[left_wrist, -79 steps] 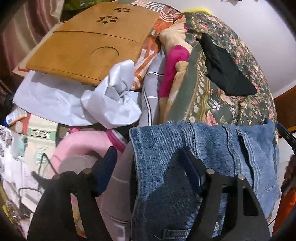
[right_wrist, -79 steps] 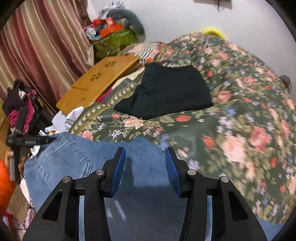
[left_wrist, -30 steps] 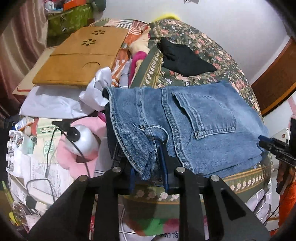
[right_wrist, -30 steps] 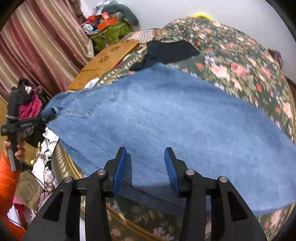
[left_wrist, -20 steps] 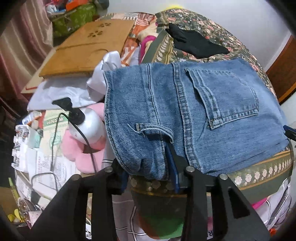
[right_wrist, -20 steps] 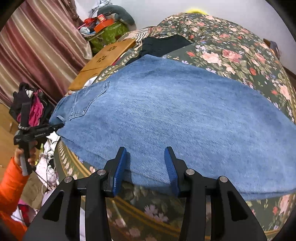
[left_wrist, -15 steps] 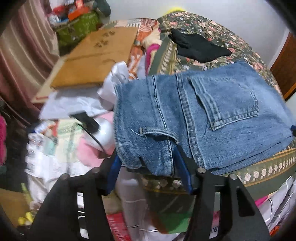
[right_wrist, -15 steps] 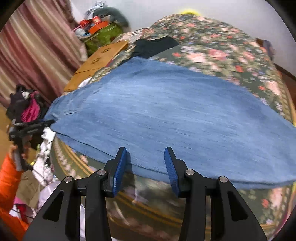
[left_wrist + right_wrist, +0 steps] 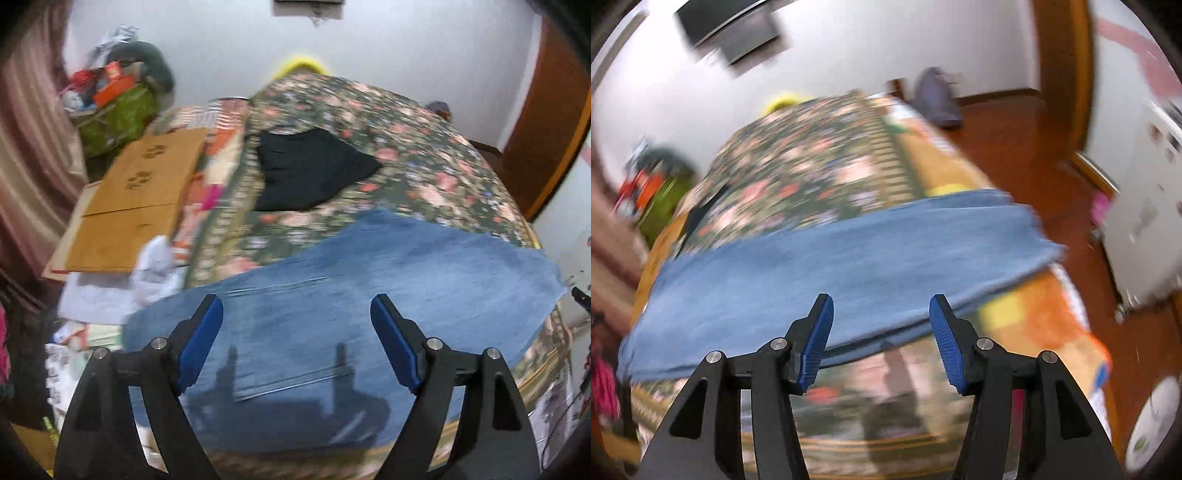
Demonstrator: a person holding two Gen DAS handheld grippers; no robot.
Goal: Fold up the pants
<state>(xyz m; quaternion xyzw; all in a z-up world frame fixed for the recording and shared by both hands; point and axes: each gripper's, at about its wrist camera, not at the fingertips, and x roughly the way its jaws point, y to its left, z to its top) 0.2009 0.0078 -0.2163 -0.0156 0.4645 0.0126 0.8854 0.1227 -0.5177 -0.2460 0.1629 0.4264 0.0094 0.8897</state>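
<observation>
I have the blue jeans point(image 9: 369, 295) spread flat across the near edge of the bed point(image 9: 424, 155), its floral cover showing beyond them, and a black garment point(image 9: 306, 170) lies farther up that same bed, well apart from the denim. My left gripper point(image 9: 297, 339) hangs above the jeans with its blue pads spread wide and nothing between them; my right gripper point(image 9: 881, 339) is likewise released and empty, hovering at the near edge of the jeans point(image 9: 831, 266) where they meet the side of the bed point(image 9: 820, 162). Both views are motion-blurred, so fine detail on the denim is lost.
</observation>
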